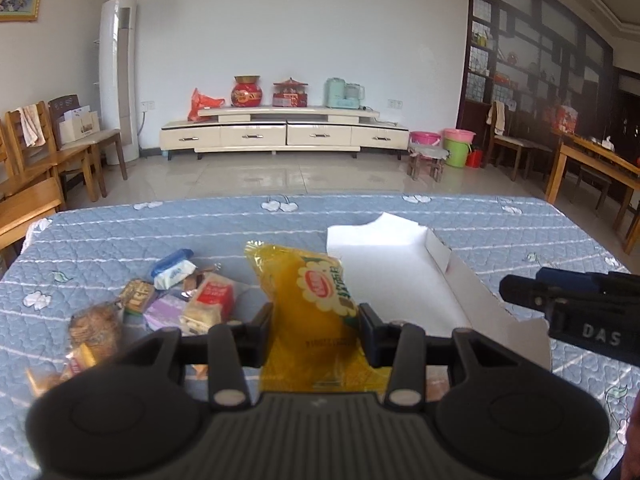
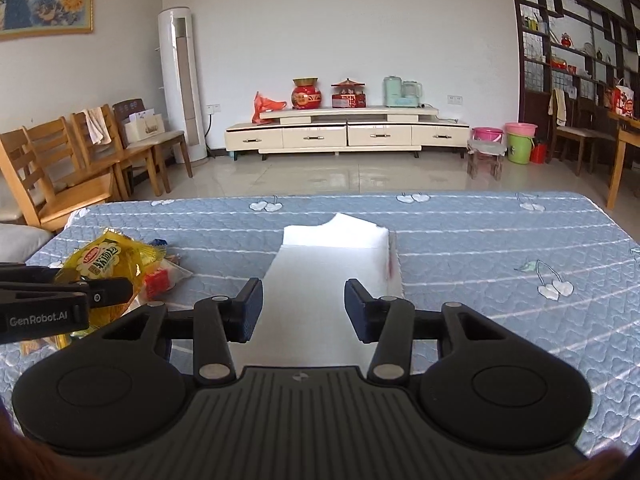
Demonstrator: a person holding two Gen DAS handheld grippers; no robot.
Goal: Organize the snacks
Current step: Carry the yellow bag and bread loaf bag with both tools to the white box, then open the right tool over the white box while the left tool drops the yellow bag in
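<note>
My left gripper [image 1: 316, 320] is shut on a yellow snack packet [image 1: 316, 280] and holds it upright above the table, just left of an open white cardboard box [image 1: 400, 272]. The right wrist view shows the same packet [image 2: 104, 264] at the left, clamped in the left gripper [image 2: 120, 290]. My right gripper [image 2: 304, 304] hovers over the white box [image 2: 332, 264], open, with nothing between its fingers. Its tip [image 1: 516, 288] shows at the right edge of the left wrist view, beside the box's near right wall.
A pile of loose snacks lies left of the box: a red-and-white packet [image 1: 210, 300], a blue-and-white one [image 1: 176, 270], a purple one [image 1: 164, 312] and a bag of brown biscuits [image 1: 96, 328]. The table wears a blue quilted cloth [image 1: 120, 240]. Wooden chairs [image 2: 60, 168] stand beyond its left edge.
</note>
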